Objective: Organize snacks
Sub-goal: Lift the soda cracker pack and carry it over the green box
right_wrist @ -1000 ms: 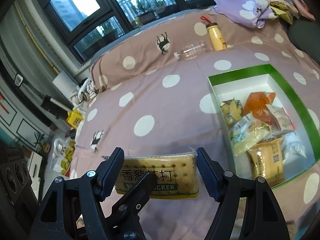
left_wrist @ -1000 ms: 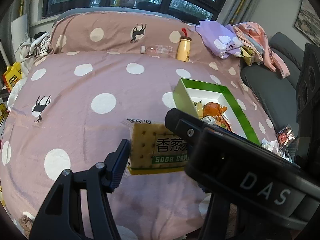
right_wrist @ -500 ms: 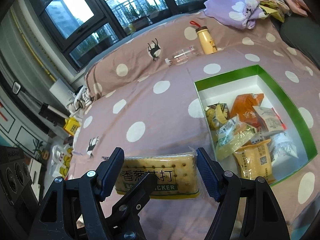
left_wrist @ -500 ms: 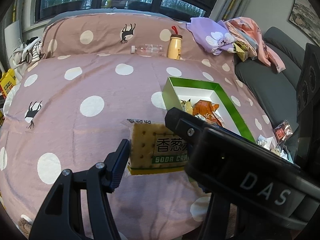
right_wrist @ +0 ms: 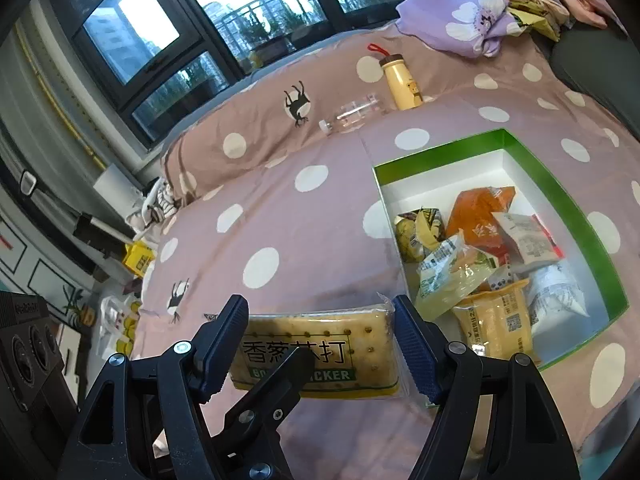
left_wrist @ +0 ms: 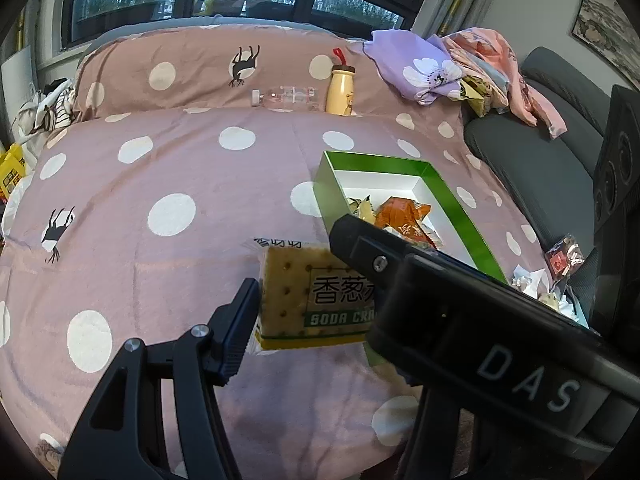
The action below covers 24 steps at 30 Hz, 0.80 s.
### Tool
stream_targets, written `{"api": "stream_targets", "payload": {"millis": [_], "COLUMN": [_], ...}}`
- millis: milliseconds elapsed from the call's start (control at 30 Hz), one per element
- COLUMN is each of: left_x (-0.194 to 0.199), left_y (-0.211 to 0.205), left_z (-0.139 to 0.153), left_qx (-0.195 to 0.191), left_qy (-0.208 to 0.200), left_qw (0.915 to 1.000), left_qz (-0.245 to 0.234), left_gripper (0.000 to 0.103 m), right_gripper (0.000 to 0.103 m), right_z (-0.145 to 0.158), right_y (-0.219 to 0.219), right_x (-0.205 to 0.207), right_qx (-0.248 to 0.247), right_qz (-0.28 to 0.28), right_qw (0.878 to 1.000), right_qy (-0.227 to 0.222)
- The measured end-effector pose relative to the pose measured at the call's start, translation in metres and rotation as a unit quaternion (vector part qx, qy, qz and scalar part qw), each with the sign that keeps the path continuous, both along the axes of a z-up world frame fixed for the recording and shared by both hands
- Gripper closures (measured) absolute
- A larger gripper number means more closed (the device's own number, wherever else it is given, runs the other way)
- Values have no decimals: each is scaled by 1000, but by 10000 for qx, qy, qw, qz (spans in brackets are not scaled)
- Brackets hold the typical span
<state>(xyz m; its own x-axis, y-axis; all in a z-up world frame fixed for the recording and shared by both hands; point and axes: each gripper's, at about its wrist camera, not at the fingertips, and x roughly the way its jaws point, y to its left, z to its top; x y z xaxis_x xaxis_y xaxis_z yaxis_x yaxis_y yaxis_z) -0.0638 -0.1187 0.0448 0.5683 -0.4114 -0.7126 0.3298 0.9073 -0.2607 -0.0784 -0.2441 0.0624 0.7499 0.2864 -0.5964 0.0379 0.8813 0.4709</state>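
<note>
A soda cracker pack [left_wrist: 304, 300] is held between both grippers above the polka-dot bed. My left gripper [left_wrist: 304, 308] touches its left end with one finger [left_wrist: 236, 332]; the other finger is hidden behind the right gripper's black body [left_wrist: 460, 312]. My right gripper [right_wrist: 320, 344] is shut on the cracker pack [right_wrist: 320, 356], a finger at each end. The green box [right_wrist: 580, 208] with several snack packets [right_wrist: 472, 248] lies to the right; it also shows in the left wrist view [left_wrist: 452, 200].
A yellow bottle [left_wrist: 340, 92] and a clear bottle [left_wrist: 284, 96] lie against the pillow [left_wrist: 200, 76]. Piled clothes [left_wrist: 448, 68] and a grey sofa [left_wrist: 532, 148] are at the right. Loose wrappers [left_wrist: 564, 252] lie by the bed's right edge.
Both grippers with the cracker pack have moved back and up a little; the box now sits closer beside the pack. The grip has not changed.
</note>
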Motion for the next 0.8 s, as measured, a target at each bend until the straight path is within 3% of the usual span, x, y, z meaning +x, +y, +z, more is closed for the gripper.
{"api": "stream_targets", "payload": {"millis": [800], "left_x": [1], "left_y": [-39], "left_z": [14], "left_qx": [-13], "left_qy": [-168], "left_qw": [9988], "left_qz": [-456], "left_gripper": [44], "right_gripper": [27], "right_z": [10], "right_y": [-41], "right_x": [-15], "right_qx": [56], "right_qz": [-501], "right_qw": [9985], "right_qy": [-215]}}
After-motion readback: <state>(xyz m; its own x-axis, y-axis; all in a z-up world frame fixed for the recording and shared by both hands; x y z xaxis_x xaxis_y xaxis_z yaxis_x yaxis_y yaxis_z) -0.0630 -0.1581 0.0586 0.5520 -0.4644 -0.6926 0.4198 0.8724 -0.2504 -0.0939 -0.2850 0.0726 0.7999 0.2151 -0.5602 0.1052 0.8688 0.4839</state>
